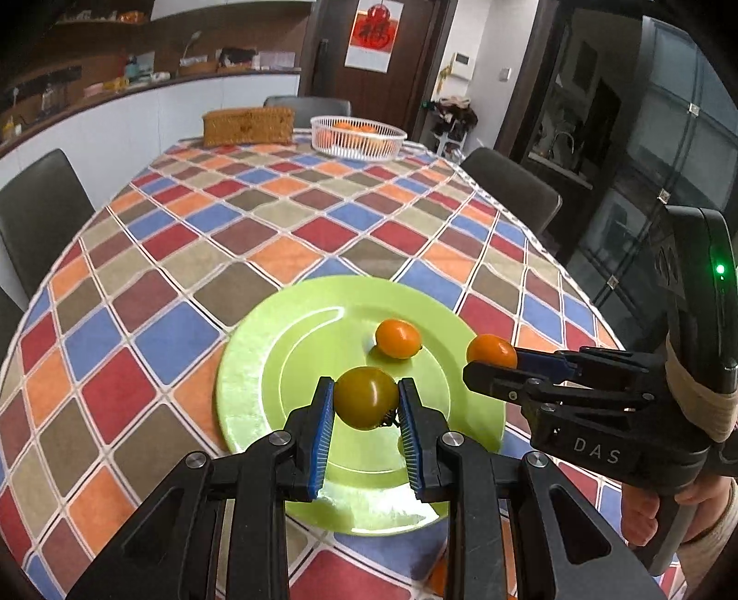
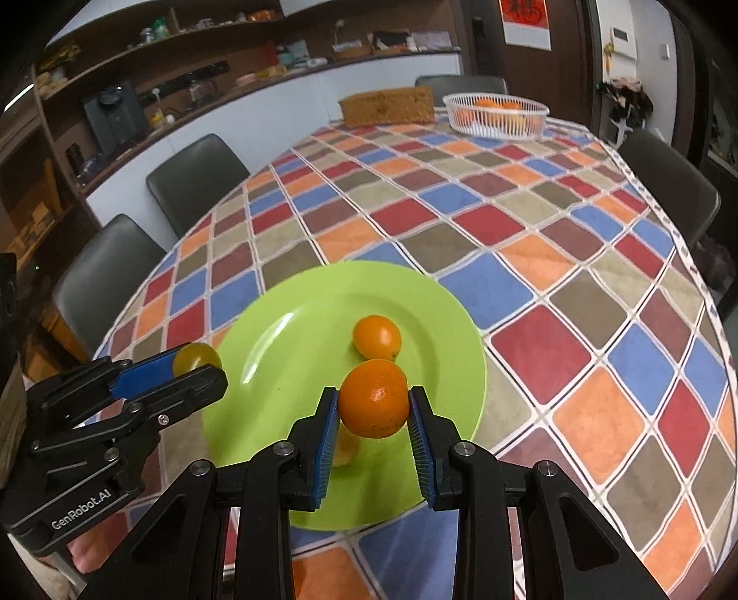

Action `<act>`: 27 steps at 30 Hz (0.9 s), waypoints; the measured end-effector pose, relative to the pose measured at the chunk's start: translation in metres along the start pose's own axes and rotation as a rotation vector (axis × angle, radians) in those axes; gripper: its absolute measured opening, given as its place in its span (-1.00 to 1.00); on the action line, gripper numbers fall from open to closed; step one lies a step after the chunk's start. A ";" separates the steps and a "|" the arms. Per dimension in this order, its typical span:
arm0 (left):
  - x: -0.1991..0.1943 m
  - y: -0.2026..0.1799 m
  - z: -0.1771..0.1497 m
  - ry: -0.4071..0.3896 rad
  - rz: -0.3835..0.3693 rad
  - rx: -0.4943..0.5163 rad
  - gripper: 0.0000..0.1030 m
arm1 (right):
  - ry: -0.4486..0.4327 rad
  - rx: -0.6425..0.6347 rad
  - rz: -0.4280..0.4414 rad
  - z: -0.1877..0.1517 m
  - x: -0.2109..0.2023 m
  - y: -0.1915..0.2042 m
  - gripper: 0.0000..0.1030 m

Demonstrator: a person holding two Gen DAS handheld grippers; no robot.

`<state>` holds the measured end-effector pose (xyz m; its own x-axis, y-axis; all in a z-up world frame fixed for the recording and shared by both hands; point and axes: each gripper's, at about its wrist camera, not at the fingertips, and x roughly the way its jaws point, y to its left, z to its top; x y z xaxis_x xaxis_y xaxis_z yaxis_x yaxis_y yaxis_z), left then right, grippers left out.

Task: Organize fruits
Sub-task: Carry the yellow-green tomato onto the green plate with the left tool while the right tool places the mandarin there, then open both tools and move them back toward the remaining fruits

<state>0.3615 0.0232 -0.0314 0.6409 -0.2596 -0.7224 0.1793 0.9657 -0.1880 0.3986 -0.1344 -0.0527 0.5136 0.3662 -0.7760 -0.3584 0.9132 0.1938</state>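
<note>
Left gripper (image 1: pixel 366 406) pinching greenish tomato (image 1: pixel 364 398); right gripper (image 2: pixel 373 411) pinching orange fruit (image 2: pixel 374 398) above green plate (image 2: pixel 295 295).

— From my feed I see a long table (image 1: pixel 286 217) under a cloth of red, blue, orange and olive diamonds. What stands around it?

— I count dark padded chairs (image 2: pixel 196 177) along both sides and one at the far end. Behind them runs a white counter (image 1: pixel 152 106) with wooden shelves (image 2: pixel 138 51) full of clutter.

— And the far wall?

— I see a dark wooden door (image 1: pixel 406 64) bearing a red-and-white poster (image 1: pixel 372 34), and glass-fronted cabinets (image 1: pixel 645 152) on the right.
</note>
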 end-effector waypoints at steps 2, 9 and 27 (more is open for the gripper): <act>0.008 0.000 0.002 0.020 0.001 0.003 -0.47 | 0.017 0.011 0.001 0.001 0.007 -0.004 -0.40; 0.032 0.001 0.004 0.077 0.015 0.024 -0.47 | 0.047 0.014 -0.010 0.003 0.023 -0.007 -0.40; -0.011 -0.008 0.000 0.016 0.072 0.097 -0.29 | -0.031 -0.038 -0.019 -0.004 -0.011 0.005 -0.27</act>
<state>0.3536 0.0184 -0.0220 0.6430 -0.1883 -0.7423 0.2046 0.9763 -0.0703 0.3887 -0.1346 -0.0457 0.5439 0.3551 -0.7603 -0.3779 0.9126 0.1558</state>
